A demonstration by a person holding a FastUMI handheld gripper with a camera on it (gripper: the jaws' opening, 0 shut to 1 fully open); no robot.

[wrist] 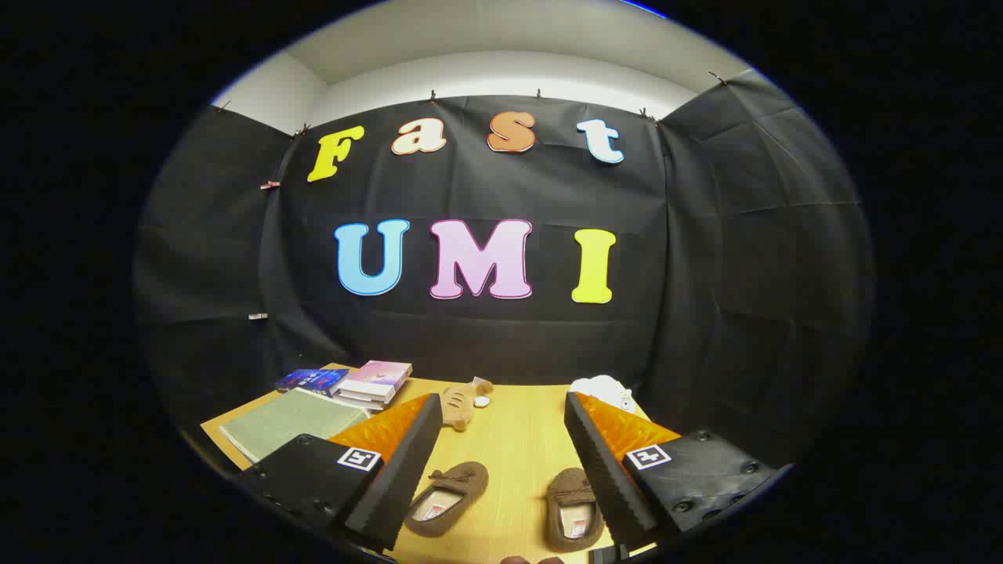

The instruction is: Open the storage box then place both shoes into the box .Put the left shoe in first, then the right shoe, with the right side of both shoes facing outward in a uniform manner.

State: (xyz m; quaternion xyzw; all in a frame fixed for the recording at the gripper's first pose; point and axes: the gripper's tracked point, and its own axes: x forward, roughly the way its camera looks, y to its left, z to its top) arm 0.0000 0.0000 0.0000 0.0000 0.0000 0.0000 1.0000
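Note:
Two small brown slipper-like shoes with bows lie on the wooden table [517, 439], toes pointing away from me. One shoe [447, 497] lies next to the left finger, the other shoe [574, 509] next to the right finger. My gripper [501, 462] hovers above them, open, with nothing held between its fingers. Both shoes sit in the gap between the fingers, low and close. I see no storage box that I can tell apart from the other things.
A green mat or flat book [282, 423] lies left of the left finger. Beyond it are a stack of books [374, 382] and a dark blue book [312, 381]. A tan plush toy [464, 401] and a white object [605, 389] sit near the back wall.

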